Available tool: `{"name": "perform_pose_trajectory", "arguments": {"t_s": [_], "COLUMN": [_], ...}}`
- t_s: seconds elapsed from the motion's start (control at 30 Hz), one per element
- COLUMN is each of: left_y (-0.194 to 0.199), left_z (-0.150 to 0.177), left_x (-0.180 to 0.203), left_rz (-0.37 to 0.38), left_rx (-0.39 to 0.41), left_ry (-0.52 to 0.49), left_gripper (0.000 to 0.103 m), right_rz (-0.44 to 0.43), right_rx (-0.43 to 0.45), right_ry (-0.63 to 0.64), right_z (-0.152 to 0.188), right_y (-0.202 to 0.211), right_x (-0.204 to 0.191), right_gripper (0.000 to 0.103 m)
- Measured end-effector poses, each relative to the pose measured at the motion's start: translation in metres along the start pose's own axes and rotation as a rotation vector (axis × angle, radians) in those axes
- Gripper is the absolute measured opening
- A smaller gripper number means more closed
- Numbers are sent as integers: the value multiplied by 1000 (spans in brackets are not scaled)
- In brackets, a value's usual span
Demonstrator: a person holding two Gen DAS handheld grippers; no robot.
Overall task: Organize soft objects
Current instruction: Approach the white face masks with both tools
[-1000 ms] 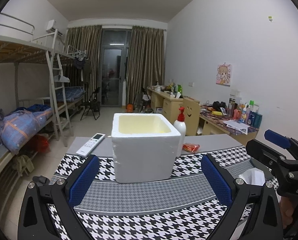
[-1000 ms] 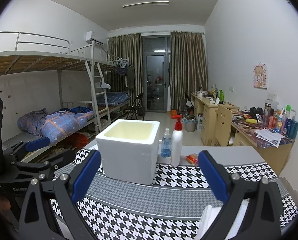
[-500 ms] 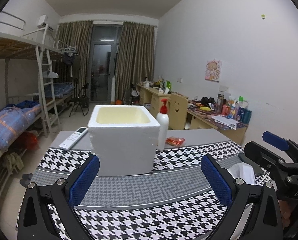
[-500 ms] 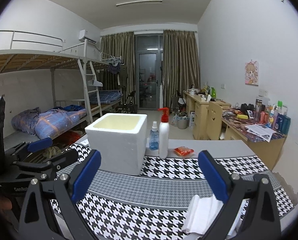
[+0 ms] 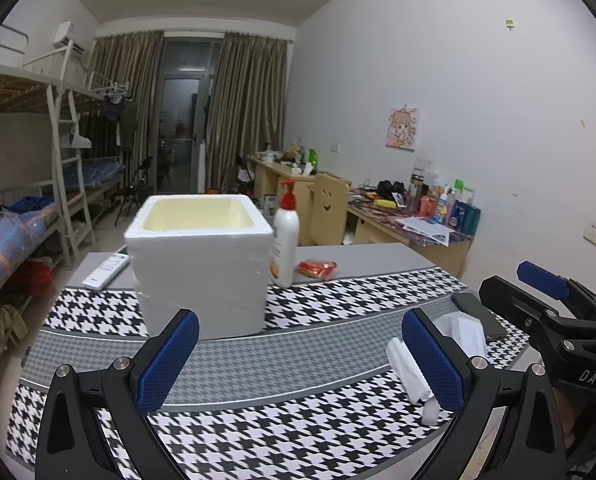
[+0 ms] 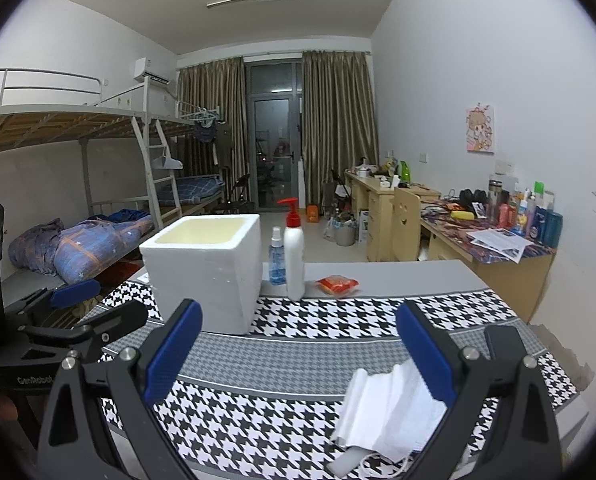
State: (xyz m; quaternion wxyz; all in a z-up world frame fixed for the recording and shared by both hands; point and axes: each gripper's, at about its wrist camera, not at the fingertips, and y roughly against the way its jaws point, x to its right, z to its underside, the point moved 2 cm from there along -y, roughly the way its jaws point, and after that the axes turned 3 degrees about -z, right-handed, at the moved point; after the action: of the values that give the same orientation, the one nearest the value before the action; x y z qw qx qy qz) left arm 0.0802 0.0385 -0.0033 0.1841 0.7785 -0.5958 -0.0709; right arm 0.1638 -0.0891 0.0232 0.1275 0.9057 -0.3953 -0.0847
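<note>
A white foam box [image 5: 200, 264] with an open top stands on the houndstooth table cover; it also shows in the right wrist view [image 6: 204, 270]. A stack of white face masks [image 6: 391, 410] lies near the table's front right, partly behind my right gripper's right finger; it also shows in the left wrist view [image 5: 407, 368]. My left gripper [image 5: 299, 358] is open and empty, in front of the box. My right gripper [image 6: 298, 352] is open and empty, above the table left of the masks.
A white pump bottle [image 6: 294, 254] and a small blue spray bottle [image 6: 276, 256] stand right of the box. An orange packet [image 6: 337, 284] lies behind. A remote [image 5: 106, 271] lies far left. A dark phone [image 5: 479, 316] lies at the right edge.
Both grippers have swung to the right and tipped down, so the masks have come further into view and the box has shifted left. Both stay open.
</note>
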Motion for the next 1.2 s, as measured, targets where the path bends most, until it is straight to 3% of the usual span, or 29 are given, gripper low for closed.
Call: {"name": "perform_pose_trajectory", "arguments": {"t_s": [0.57, 1.2], "left_y": [-23, -56], "left_z": [14, 31], "left_x": [39, 76], "left_rz": [89, 130], "left_rx": [-53, -135], "left_ry": [-33, -80], "left_gripper": [102, 102], "right_rz": [92, 147], "right_rx": [-35, -85], "right_ry": [-56, -115], "right_z": [16, 32], "right_y": [6, 1], "right_x": [45, 84], "right_gripper": [99, 99]}}
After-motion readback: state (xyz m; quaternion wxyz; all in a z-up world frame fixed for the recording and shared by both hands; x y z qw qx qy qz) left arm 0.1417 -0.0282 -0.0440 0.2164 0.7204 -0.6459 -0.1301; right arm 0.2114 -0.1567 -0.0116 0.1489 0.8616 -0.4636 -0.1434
